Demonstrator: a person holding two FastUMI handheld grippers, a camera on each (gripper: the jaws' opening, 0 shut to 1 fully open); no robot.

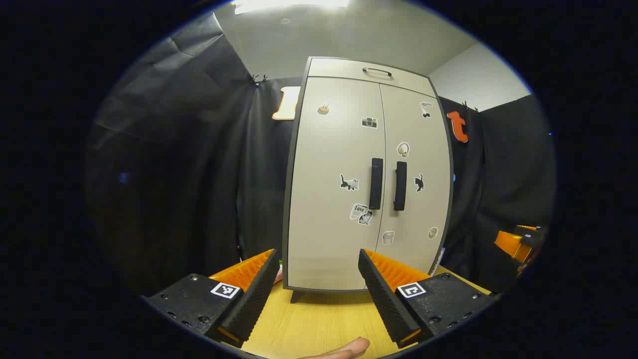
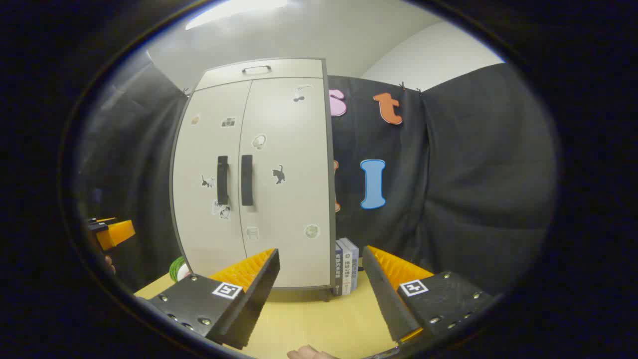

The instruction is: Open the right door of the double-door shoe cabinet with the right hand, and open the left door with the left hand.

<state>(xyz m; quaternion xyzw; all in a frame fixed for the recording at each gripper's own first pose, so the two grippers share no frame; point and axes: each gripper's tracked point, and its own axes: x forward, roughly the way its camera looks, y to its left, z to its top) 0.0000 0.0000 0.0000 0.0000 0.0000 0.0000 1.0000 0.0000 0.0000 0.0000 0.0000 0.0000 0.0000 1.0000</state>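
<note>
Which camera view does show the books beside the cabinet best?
The right gripper view: the books stand upright against the cabinet's right side, spines facing out. In the left gripper view, only a thin edge peeks past that side.

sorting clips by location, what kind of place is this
Most likely a staged recording booth, not a real home: black cloth walls hang behind a beige double-door shoe cabinet with stickers, which stands on a light wooden tabletop, with upright books beside it.
</note>
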